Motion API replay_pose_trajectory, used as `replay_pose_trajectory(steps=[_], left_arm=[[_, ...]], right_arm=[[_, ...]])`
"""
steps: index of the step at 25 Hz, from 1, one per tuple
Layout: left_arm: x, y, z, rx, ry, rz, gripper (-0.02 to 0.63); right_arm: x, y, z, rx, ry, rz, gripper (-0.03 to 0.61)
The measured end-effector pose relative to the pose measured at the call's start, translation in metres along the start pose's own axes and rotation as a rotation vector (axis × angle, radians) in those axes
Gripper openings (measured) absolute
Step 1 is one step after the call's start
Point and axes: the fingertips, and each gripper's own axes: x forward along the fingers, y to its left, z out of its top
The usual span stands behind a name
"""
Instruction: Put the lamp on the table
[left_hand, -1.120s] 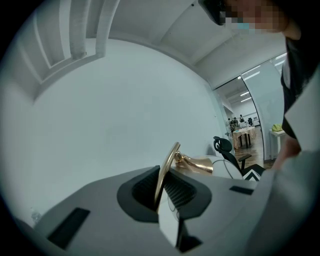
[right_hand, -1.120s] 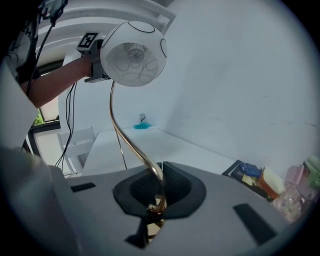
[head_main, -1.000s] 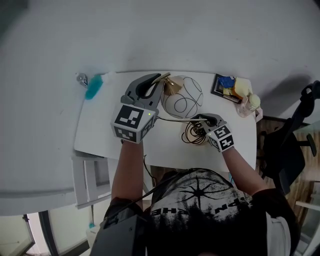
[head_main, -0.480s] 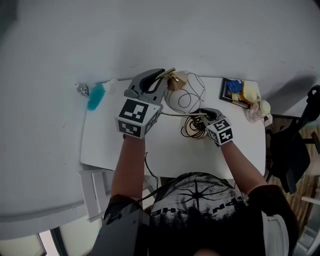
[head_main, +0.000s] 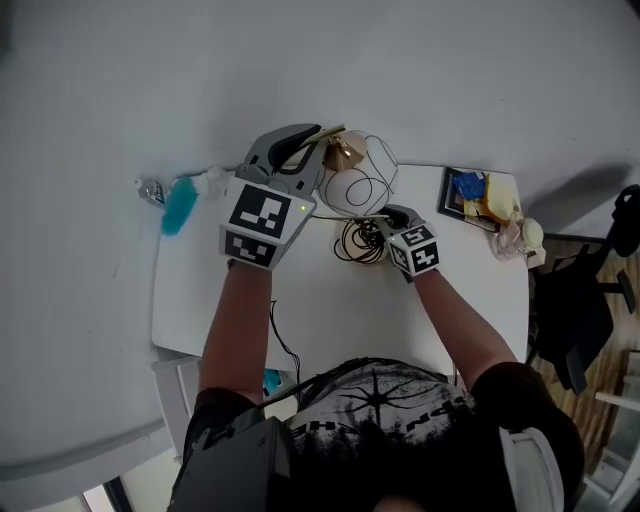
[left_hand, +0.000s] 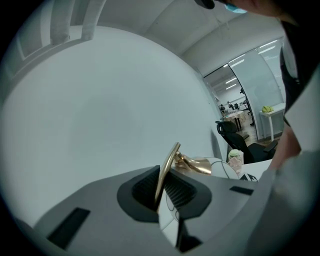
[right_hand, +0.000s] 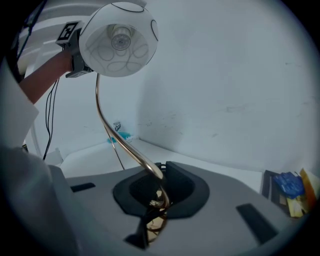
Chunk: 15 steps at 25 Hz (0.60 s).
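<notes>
Lamp (head_main: 356, 182) held over the rear of the white table (head_main: 330, 315), close to the wall. Whether its coiled wire base (head_main: 352, 240) is already touching the tabletop cannot be told. Left gripper (head_main: 308, 150) seen clamped on the thin gold stem (left_hand: 167, 170) close beside the globe shade (right_hand: 119, 42). Right gripper (head_main: 392, 216) clamped on the same stem low down, just above the base. Risks as judged: the stem is slim, smooth and curved, so it could be twisted or slid in the pads if the two hands are moved out of step. The shade makes the lamp top-heavy and, being near the wall, could be knocked against it. If the upper grip is released before the base is seated flat, the lamp could be tipped over. A dark cord (head_main: 284, 335) trailing over the front edge could be snagged. The teal brush (head_main: 180, 203) and the picture frame (head_main: 464, 188) are noted well apart from the base.
</notes>
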Motion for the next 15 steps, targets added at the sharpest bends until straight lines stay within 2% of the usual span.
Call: replay_pose_trajectory(steps=[7,15], left_arm=[[0.033,0.014,-0.004,0.068,0.017,-0.002,0.031],[0.053,0.032,-0.012,0.126,0.052,-0.001,0.031]], right_arm=[[0.043,-0.026,0.012,0.028,-0.001,-0.005,0.026],[0.084,-0.036,0.026,0.057,-0.024,-0.001,0.029]])
